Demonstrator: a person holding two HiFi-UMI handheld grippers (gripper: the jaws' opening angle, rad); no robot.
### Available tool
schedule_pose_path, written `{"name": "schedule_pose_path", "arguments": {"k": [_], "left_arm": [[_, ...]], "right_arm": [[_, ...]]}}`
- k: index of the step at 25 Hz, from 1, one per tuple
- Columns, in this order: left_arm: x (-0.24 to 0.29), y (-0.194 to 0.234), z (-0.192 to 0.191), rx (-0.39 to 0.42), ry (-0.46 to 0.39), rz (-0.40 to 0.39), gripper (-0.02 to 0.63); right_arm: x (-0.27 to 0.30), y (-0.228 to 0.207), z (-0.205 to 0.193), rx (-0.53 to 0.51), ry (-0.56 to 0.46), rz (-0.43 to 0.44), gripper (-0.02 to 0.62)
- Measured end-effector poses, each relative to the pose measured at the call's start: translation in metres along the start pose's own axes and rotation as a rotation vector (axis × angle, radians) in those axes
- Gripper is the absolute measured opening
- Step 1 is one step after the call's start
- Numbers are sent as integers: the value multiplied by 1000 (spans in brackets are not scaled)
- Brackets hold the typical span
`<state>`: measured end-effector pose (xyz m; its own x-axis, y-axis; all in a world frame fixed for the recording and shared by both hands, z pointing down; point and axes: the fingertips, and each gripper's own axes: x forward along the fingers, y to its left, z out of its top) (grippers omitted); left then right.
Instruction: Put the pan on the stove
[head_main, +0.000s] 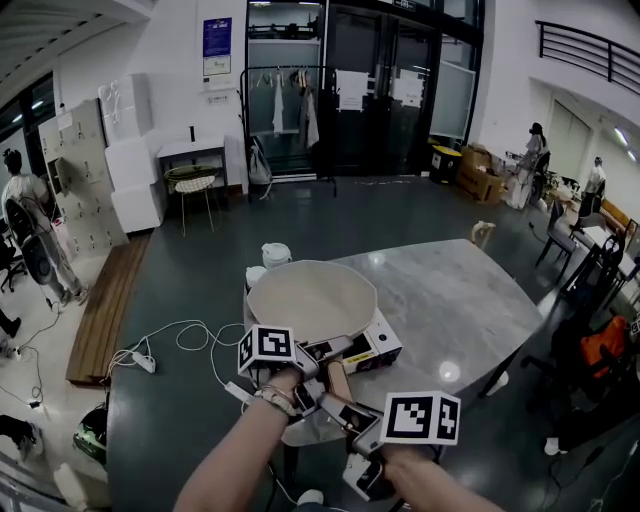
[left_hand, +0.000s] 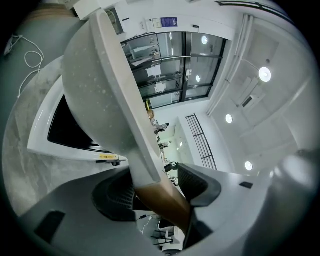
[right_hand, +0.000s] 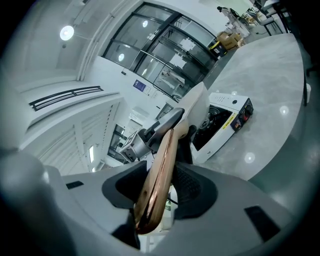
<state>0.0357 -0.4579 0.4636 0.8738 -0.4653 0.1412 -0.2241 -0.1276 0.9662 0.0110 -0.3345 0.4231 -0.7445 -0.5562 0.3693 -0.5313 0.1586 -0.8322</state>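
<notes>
You are holding the pan (head_main: 312, 298) with both grippers, and it is sitting over the stove (head_main: 378, 348) at the near left corner of the marble table (head_main: 450, 290), so the step in hand looks like the final lowering. The left gripper (left_hand: 157, 189) is clamping its 2 jaws, set fairly wide, on the handle (left_hand: 165, 205) just where the cream stem meets the brown wood. The right gripper (right_hand: 160, 191) is pinching the wooden end of that same handle, jaws closer together, nearer to you. The pan is broad, shallow and pale cream, with a speckled underside and a glossy brown handle. It is covering most of the stove, a white box with a black glass top. From these views it is hard to tell whether the base is already touching the glass or hanging just above it. The next move probably calls for you to level the pan, centre it on the black glass, set it down gently, then let go with both grippers.
</notes>
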Motion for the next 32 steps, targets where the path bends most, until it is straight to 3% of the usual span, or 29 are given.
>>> {"name": "schedule_pose_path", "arguments": {"k": [21, 25, 32], "left_arm": [[18, 27, 15, -22, -1, -44, 265], [17, 28, 15, 22, 5, -26, 278], [11, 34, 13, 118, 11, 75, 318]], "right_arm": [[24, -29, 9, 28, 24, -60, 170], [26, -32, 7, 58, 60, -71, 162], [25, -41, 4, 79, 90, -84, 153]]}}
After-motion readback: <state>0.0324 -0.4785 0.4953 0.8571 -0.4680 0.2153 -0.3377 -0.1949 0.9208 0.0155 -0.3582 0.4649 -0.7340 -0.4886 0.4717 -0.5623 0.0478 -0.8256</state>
